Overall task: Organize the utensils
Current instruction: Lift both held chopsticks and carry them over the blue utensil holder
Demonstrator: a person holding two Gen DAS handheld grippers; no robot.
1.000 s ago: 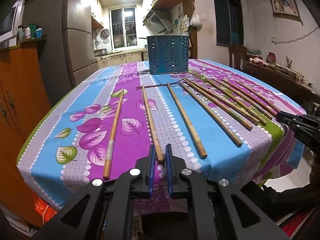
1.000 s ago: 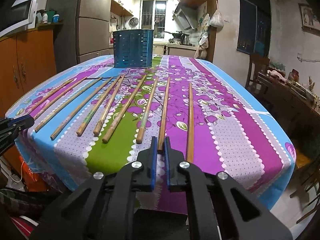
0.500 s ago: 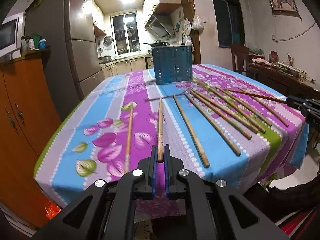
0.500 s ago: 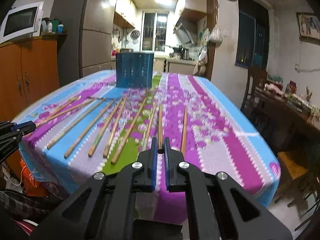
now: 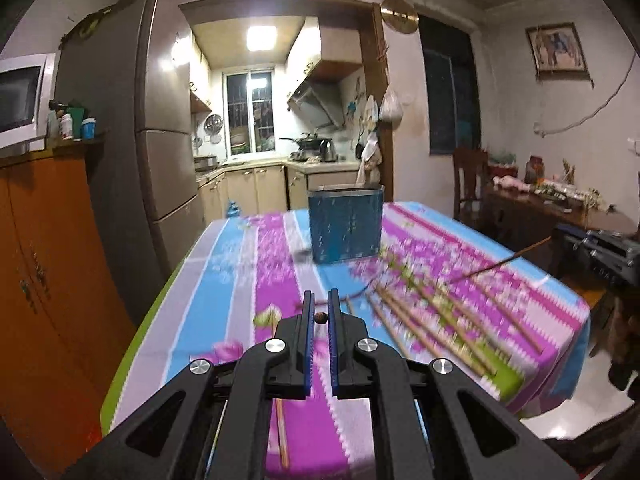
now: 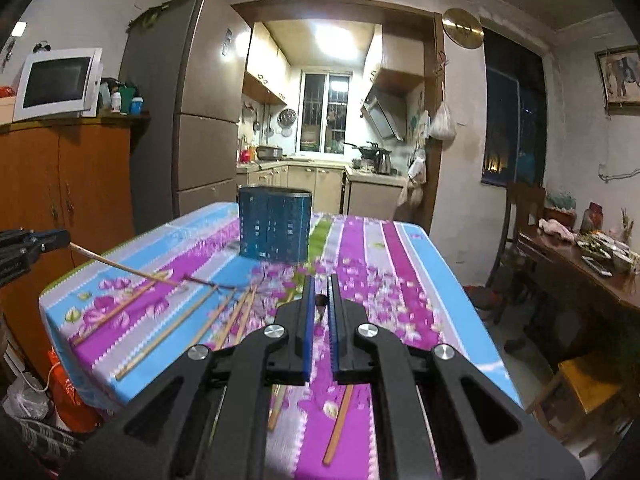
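Observation:
My left gripper (image 5: 319, 300) is shut on a wooden chopstick (image 5: 319, 317), seen end-on between the blue pads and lifted above the table. My right gripper (image 6: 319, 285) is shut on another chopstick (image 6: 320, 302), also end-on. In the right wrist view the left gripper (image 6: 60, 237) shows at the left edge, its chopstick (image 6: 120, 267) slanting down toward the cloth. The right gripper (image 5: 560, 236) shows in the left wrist view with its stick (image 5: 512, 258). A blue slotted utensil holder (image 5: 346, 224) (image 6: 274, 224) stands upright at the table's far end. Several chopsticks (image 5: 420, 320) (image 6: 180, 312) lie on the cloth.
The table wears a striped floral cloth (image 5: 240, 280). An orange cabinet (image 5: 44, 260) with a microwave (image 6: 60, 82) and a tall fridge (image 5: 164, 140) stand on the left. A cluttered dark side table (image 6: 580, 256) and a chair (image 6: 524, 216) stand on the right. The kitchen lies behind.
Both grippers have risen from the table's near edge, each carrying its chopstick up off the cloth. The sticks now point straight ahead and appear end-on.

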